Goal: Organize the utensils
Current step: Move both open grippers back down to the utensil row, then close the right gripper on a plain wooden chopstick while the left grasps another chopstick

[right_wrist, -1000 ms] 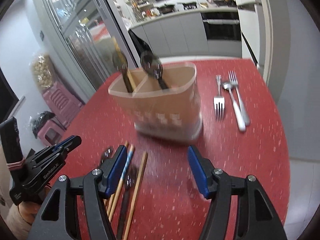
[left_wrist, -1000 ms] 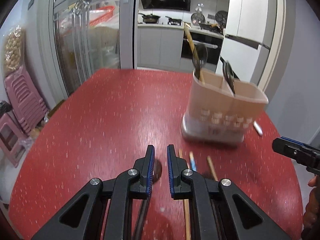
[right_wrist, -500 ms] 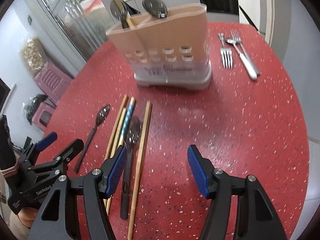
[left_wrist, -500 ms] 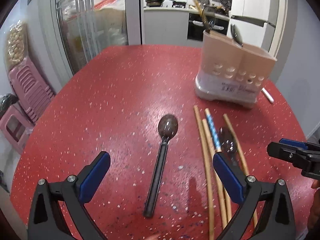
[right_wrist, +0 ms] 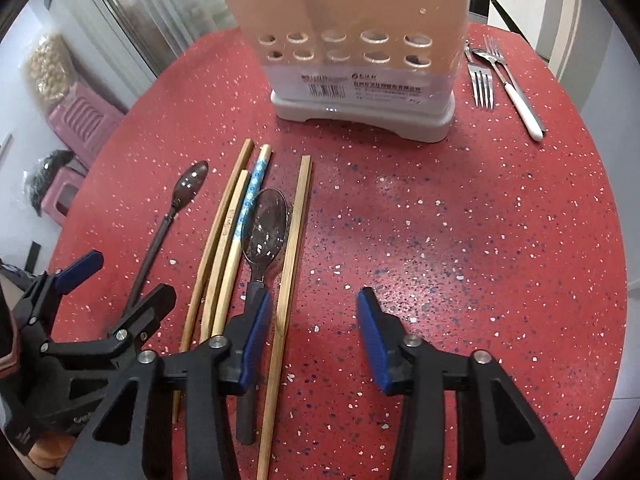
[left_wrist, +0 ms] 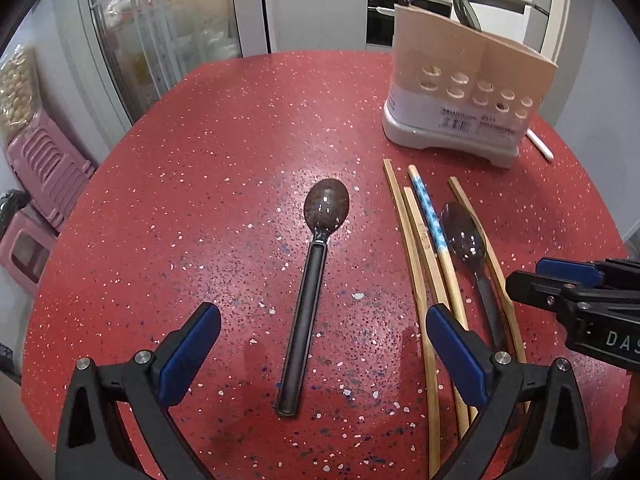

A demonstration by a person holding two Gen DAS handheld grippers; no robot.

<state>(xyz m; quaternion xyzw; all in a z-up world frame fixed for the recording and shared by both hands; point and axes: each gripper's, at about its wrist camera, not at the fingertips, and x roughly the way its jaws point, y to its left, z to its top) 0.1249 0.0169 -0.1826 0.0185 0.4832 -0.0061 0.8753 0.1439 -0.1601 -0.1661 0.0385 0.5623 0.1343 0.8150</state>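
Note:
A dark spoon (left_wrist: 310,280) lies on the red table (left_wrist: 200,160), handle toward me, centred between the fingers of my open left gripper (left_wrist: 322,346), which hovers above it. To its right lie several chopsticks (left_wrist: 424,248) and a second dark spoon (left_wrist: 466,236). A beige utensil holder (left_wrist: 460,92) stands behind them with spoons in it. In the right wrist view my right gripper (right_wrist: 312,340) is open and empty over bare table, just right of the chopsticks (right_wrist: 228,236) and second spoon (right_wrist: 266,232). The holder (right_wrist: 356,48) stands ahead, and the left gripper (right_wrist: 116,292) shows at the left.
Two forks (right_wrist: 482,76) and a white-handled utensil (right_wrist: 516,92) lie right of the holder. The table's round edge falls off on all sides. Pink stools (left_wrist: 36,184) stand on the floor left. Glass doors and kitchen counters are behind.
My left gripper has opened from nearly shut, let go of the dark spoon and drawn back. The right gripper has dropped closer to the table near the chopsticks.

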